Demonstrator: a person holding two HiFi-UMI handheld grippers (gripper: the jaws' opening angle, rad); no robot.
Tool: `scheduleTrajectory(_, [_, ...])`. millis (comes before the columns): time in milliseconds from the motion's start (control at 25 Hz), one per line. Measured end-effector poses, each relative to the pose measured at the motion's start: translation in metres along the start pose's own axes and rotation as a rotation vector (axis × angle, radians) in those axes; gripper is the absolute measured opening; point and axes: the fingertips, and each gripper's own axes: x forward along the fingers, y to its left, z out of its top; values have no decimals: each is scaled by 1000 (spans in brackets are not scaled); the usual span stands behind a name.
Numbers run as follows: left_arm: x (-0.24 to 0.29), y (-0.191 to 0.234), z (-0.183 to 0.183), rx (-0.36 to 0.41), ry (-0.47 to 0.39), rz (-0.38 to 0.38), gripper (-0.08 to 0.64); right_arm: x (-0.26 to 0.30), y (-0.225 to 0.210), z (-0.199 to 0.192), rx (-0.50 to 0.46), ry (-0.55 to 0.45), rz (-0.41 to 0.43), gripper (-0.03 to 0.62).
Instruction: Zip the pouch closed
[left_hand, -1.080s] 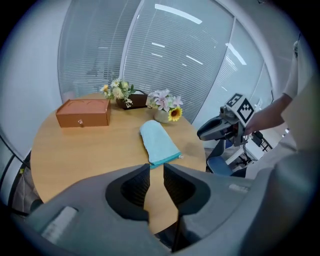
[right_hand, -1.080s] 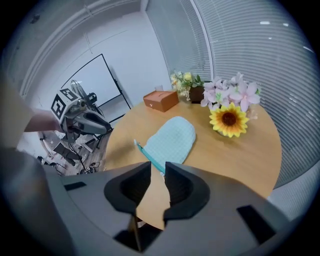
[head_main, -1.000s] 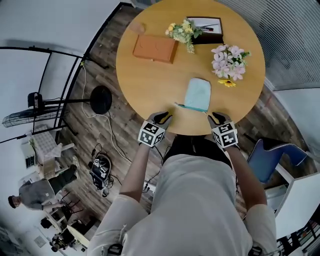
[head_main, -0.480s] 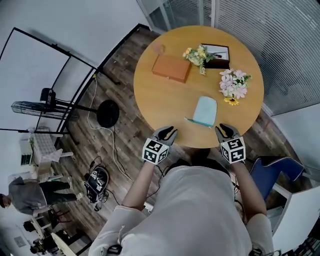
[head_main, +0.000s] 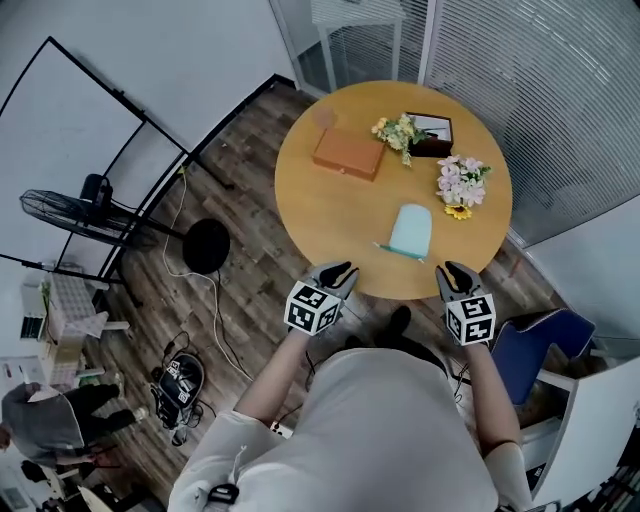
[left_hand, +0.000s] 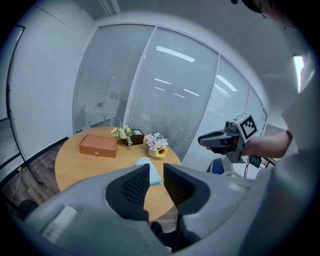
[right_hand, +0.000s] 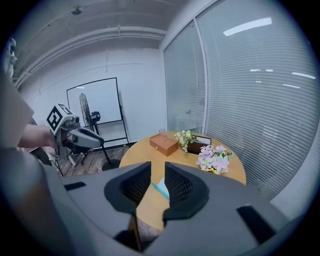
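Note:
The pale blue pouch (head_main: 411, 231) lies flat near the front edge of the round wooden table (head_main: 330, 200), with its zip along the near end. Both grippers hover off the table's near edge, short of the pouch. My left gripper (head_main: 335, 274) is at the pouch's left and my right gripper (head_main: 455, 272) at its right. Part of the pouch (left_hand: 144, 161) shows above the left gripper's (left_hand: 156, 167) jaws, far ahead. The right gripper view has the pouch (right_hand: 160, 188) in the thin slit of the right gripper (right_hand: 158, 165). Both stand shut on nothing.
An orange box (head_main: 348, 154), a yellow flower bunch (head_main: 400, 130), a dark frame (head_main: 433, 135) and pink flowers (head_main: 455, 183) sit on the table's far half. A blue chair (head_main: 530, 345) is at my right. A stand's black base (head_main: 207, 245) rests on the floor at left.
The head view has pulled back and up, so the table looks smaller and farther. Both grippers have come away from the table's edge and the pouch, toward the body.

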Motion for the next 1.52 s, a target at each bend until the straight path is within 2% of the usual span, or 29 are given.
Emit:
scheduleTrajectory(240, [-40,-20,1,33,-40,-35,84,-54,38,5,-2,-55,-55,83])
scheduleTrajectory(440, [-62,-42,0,59,-32,-66,84,-96,58,1,24,-93,-102,83])
scheduleTrajectory(680, [-88,-63,13,87,-91,-59,84,-136,68,2,27,-133,-121,83])
scheduleTrajectory(880, [-101,-82,23,111,-148,-14,84,-156,64,10,0,-157,-95,80])
scheduleTrajectory(1320, [-115,-134,45,84,-218,58,84,-190,33,24,-63,-200,-28,77])
scheduleTrajectory(1520, [-115,-148,52,81,-245,72,84,-204,20,27,-50,-232,-24,66])
